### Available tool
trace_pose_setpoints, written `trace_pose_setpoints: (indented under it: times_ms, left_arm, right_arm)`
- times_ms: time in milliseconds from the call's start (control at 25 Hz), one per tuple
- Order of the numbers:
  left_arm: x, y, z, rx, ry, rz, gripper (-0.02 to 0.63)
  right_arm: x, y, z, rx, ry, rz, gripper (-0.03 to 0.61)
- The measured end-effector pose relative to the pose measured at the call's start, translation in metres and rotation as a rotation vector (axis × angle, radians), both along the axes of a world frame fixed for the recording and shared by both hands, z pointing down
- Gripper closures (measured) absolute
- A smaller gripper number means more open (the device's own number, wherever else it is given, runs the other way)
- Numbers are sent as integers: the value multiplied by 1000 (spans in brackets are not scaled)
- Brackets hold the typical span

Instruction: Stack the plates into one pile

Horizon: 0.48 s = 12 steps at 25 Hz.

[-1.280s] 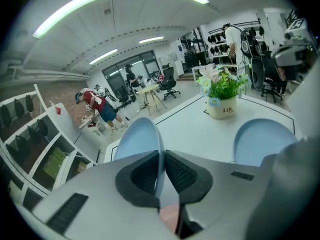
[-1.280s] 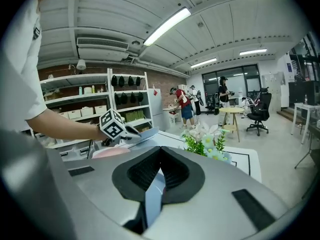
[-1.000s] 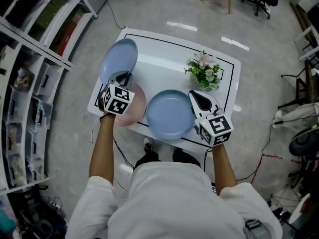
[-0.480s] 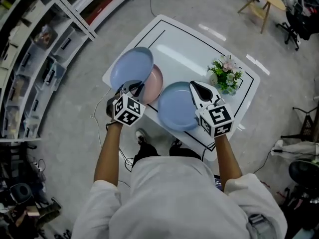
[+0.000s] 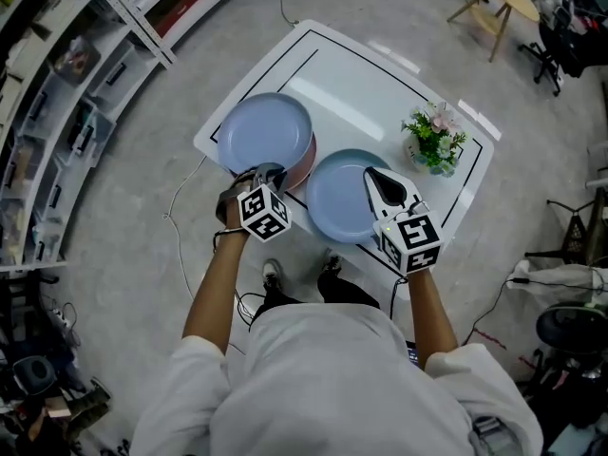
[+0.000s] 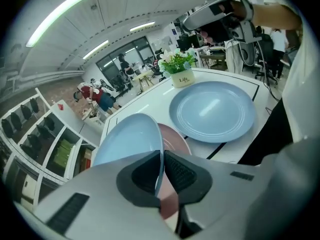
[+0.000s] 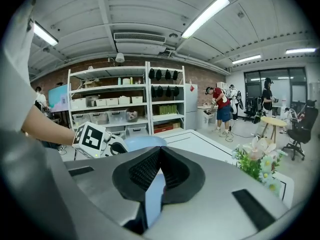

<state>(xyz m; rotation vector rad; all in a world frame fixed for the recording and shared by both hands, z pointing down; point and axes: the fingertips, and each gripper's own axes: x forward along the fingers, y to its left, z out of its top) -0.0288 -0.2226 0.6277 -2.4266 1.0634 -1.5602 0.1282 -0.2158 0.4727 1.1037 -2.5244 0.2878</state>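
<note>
Nearest the person, the right gripper (image 5: 372,177) is clamped on the near-right rim of a round pale-blue plate (image 5: 342,198), held roughly level at the front edge of the white table (image 5: 380,93). Just to its left, the left gripper (image 5: 260,173) pinches the near rim of a second pale-blue plate (image 5: 264,133) — this one sits over a pink plate (image 5: 306,160), nearly covering it. The right-hand plate lies just beside that pile, so it likely has to lift and cross leftward. The potted flower sprig (image 5: 435,139) stands clear behind.

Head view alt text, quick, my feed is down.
Left gripper holds the left blue plate by its rim over the pink plate on the white table. Right gripper pinches the right blue plate alongside; potted flowers sit beyond.
</note>
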Motion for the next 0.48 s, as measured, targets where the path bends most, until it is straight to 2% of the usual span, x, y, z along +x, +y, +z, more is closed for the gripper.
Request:
trace_pose_setpoints:
  times_ms: [200, 360, 480]
  left_arm:
    - [-2, 11, 21, -69, 31, 45, 572]
    - [10, 16, 25, -119, 127, 56, 572]
    - [11, 18, 22, -144, 171, 68, 556]
  right_arm:
    - [-7, 18, 13, -35, 32, 42, 565]
    - [-4, 30, 20, -54, 46, 82, 565]
    - [-7, 38, 19, -55, 51, 100, 565]
